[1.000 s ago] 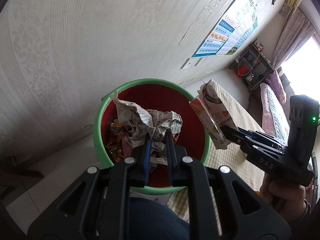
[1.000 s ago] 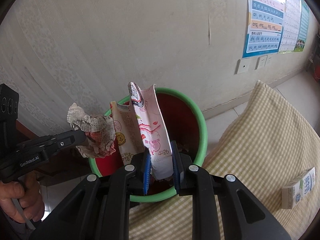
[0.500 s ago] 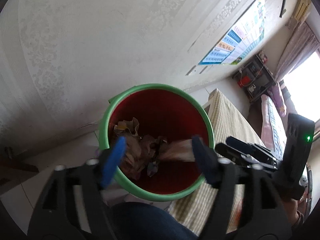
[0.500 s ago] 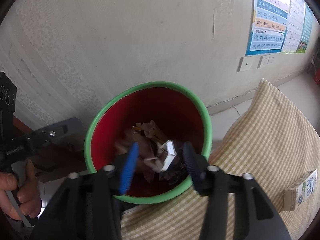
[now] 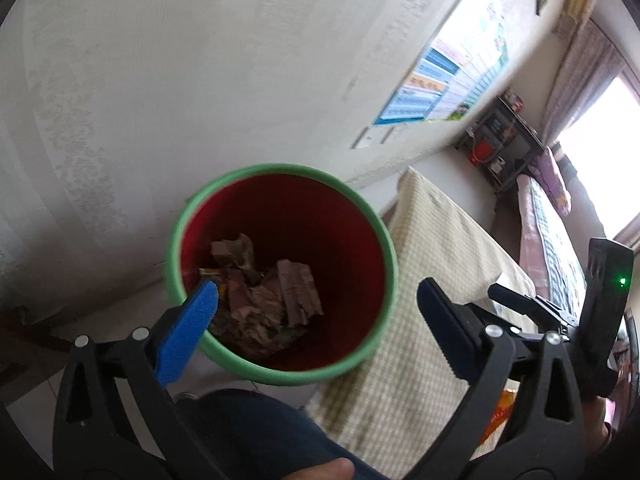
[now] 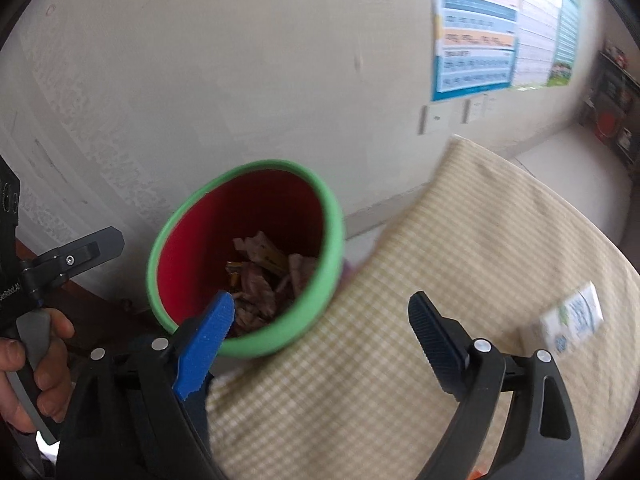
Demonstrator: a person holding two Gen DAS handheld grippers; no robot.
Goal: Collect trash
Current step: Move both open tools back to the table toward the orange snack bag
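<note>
Both our tongs are spread wide w/ nothing in them: left tongs (image 5: 316,312) gape over the bin mouth, right tongs (image 6: 320,320) sit open above the near rim and the checked cloth. Just beyond the fingertips is the bin (image 5: 384,240), green rim, red inside, standing on the floor against the wall at the worktop's (image 6: 460,240) far-left corner. The trash (image 5: 264,300), crumpled paper and wrappers, lies at the bottom, well below the rim. Out on the worktop a small carton (image 6: 572,320) lies near the right edge, in the right-wrist view only; an orange scrap (image 5: 496,420) peeks behind the left tongs' frame near the front edge, but it's too hidden to say what it is. We judge the drop done and the next step a reach for more. To do it well, we'd swing the right tongs to the carton, keep them wide on approach, square the pads to its long sides, and close on the middle so it doesn't pivot. Left tongs should lift straight off the rim so we don't tip the bin.
</note>
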